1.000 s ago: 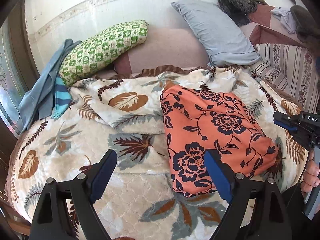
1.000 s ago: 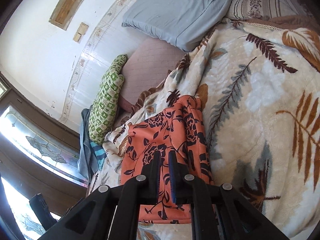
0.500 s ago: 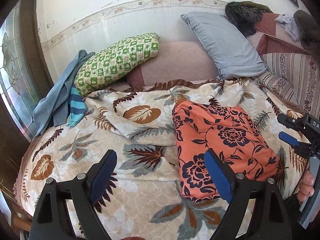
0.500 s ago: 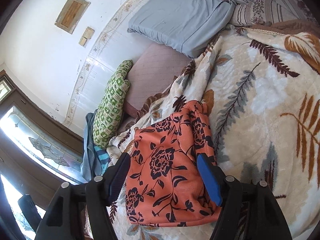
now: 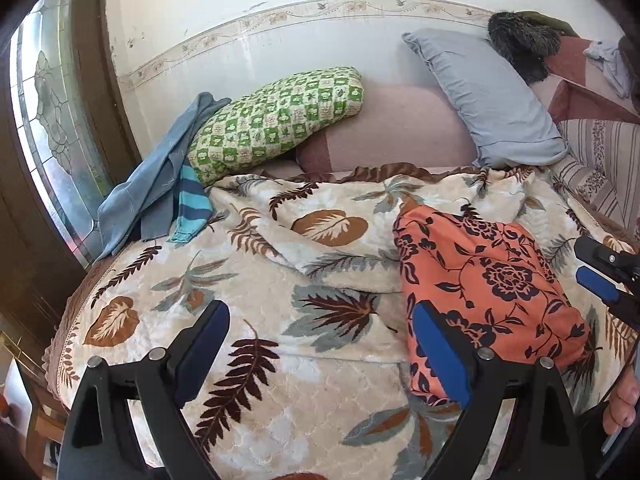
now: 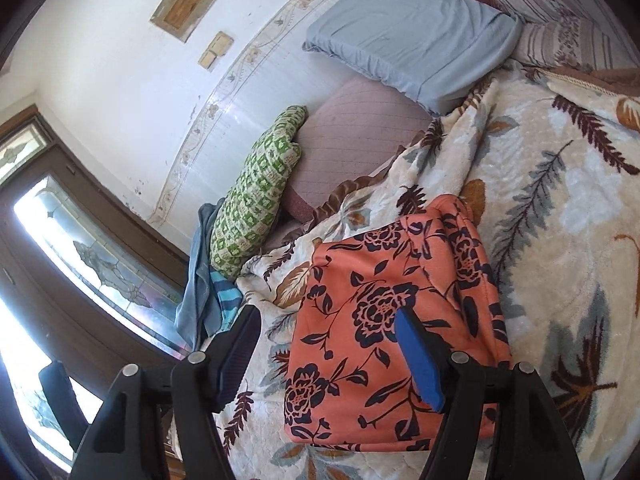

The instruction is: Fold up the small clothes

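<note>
Jaws spread wide on the left gripper, nothing between them, hanging above the leaf-print blanket. Right gripper is open too, jaws apart and empty, poised over the near end of the orange flowered garment. That garment lies folded into a neat rectangle on the blanket, toward the bed's right side. Farther back, a green checked pillow and a grey pillow lean against the wall, with blue clothes heaped beside the green one.
</note>
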Action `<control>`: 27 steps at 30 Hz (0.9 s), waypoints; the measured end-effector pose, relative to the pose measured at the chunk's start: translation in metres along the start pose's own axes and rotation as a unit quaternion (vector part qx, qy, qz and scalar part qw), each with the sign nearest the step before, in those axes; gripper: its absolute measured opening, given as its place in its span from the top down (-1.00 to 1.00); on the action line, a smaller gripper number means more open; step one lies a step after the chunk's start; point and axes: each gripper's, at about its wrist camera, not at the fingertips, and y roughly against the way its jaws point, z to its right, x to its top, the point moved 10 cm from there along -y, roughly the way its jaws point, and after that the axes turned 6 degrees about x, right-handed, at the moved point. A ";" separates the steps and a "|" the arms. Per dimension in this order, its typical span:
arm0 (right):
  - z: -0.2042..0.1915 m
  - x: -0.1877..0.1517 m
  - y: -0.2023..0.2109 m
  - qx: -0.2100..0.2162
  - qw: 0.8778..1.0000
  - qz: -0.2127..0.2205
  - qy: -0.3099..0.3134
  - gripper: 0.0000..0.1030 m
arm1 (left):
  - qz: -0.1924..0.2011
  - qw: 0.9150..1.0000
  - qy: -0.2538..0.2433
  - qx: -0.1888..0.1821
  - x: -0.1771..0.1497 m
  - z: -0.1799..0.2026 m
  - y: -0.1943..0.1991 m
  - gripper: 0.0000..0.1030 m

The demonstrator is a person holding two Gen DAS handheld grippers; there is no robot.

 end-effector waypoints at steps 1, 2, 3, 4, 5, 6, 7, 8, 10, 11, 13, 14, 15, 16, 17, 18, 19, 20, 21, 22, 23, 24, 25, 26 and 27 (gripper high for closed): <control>-0.008 -0.003 -0.003 0.001 1.000 -0.005 0.017 -0.41 | 0.000 1.000 0.005 0.007 -0.001 -0.007 -0.001 -0.80; -0.015 -0.007 -0.006 0.000 0.999 -0.010 0.036 -0.41 | 0.001 1.000 0.011 0.014 -0.001 -0.015 -0.001 -0.80; -0.023 -0.011 -0.008 0.000 0.998 -0.015 0.056 -0.41 | 0.004 1.000 0.017 0.022 -0.001 -0.024 -0.001 -0.80; -0.030 -0.016 -0.011 0.000 0.997 -0.020 0.077 -0.41 | 0.008 0.999 0.024 0.032 -0.001 -0.033 -0.001 -0.81; -0.037 -0.021 -0.013 0.002 0.995 -0.027 0.094 -0.41 | 0.012 0.999 0.030 0.042 0.000 -0.044 0.000 -0.81; -0.041 -0.026 -0.017 0.003 0.994 -0.037 0.106 -0.41 | 0.017 0.998 0.037 0.053 0.001 -0.054 0.000 -0.81; -0.043 -0.031 -0.021 0.001 0.993 -0.048 0.112 -0.41 | 0.020 0.997 0.044 0.062 0.001 -0.064 0.000 -0.81; -0.040 -0.037 -0.026 -0.004 0.992 -0.062 0.110 -0.41 | 0.022 0.996 0.052 0.070 0.002 -0.074 0.000 -0.81; -0.020 -0.051 -0.042 -0.032 0.990 -0.110 0.086 -0.41 | 0.026 0.994 0.070 0.084 0.003 -0.094 0.001 -0.81; 0.001 -0.061 -0.053 -0.062 0.986 -0.145 0.061 -0.41 | 0.028 0.992 0.079 0.090 0.003 -0.103 0.002 -0.81; 0.050 -0.090 -0.071 -0.117 0.967 -0.226 -0.016 -0.36 | 0.032 0.990 0.096 0.098 0.004 -0.118 0.004 -0.81; 0.055 -0.086 -0.073 -0.109 0.969 -0.216 -0.040 -0.34 | 0.035 0.989 0.102 0.101 0.005 -0.123 0.006 -0.81; 0.052 -0.079 -0.070 -0.100 0.973 -0.201 -0.043 -0.34 | 0.037 0.988 0.108 0.105 0.005 -0.128 0.007 -0.82; 0.048 -0.075 -0.067 -0.095 0.976 -0.195 -0.036 -0.34 | 0.040 0.987 0.112 0.107 0.006 -0.131 0.008 -0.84; 0.045 -0.074 -0.064 -0.095 0.978 -0.186 -0.030 -0.33 | 0.041 0.987 0.115 0.107 0.007 -0.133 0.009 -0.84; 0.043 -0.071 -0.061 -0.095 0.980 -0.173 -0.025 -0.34 | 0.042 0.986 0.117 0.108 0.007 -0.134 0.009 -0.84; 0.038 -0.066 -0.058 -0.088 0.983 -0.158 -0.017 -0.34 | 0.043 0.986 0.119 0.107 0.008 -0.134 0.010 -0.84; 0.031 -0.058 -0.053 -0.078 0.987 -0.139 -0.008 -0.34 | 0.044 0.986 0.120 0.103 0.008 -0.132 0.010 -0.84; 0.026 -0.050 -0.048 -0.069 0.991 -0.119 -0.001 -0.34 | 0.045 0.987 0.118 0.098 0.009 -0.128 0.010 -0.84; 0.022 -0.043 -0.043 -0.062 0.993 -0.099 0.003 -0.34 | 0.046 0.988 0.114 0.094 0.010 -0.123 0.010 -0.84; 0.020 -0.036 -0.037 -0.057 0.995 -0.083 0.000 -0.34 | 0.046 0.989 0.107 0.090 0.010 -0.117 0.010 -0.85; 0.021 -0.031 -0.033 -0.054 0.996 -0.070 -0.007 -0.34 | 0.045 0.990 0.100 0.087 0.011 -0.111 0.010 -0.85; 0.025 -0.026 -0.029 -0.054 0.997 -0.059 -0.016 -0.34 | 0.044 0.991 0.093 0.082 0.012 -0.103 0.010 -0.85; 0.028 -0.021 -0.025 -0.058 0.997 -0.050 -0.024 -0.34 | 0.043 0.993 0.085 0.075 0.013 -0.094 0.010 -0.85; 0.034 -0.016 -0.022 -0.064 0.997 -0.042 -0.033 -0.34 | 0.040 0.994 0.075 0.066 0.013 -0.083 0.008 -0.85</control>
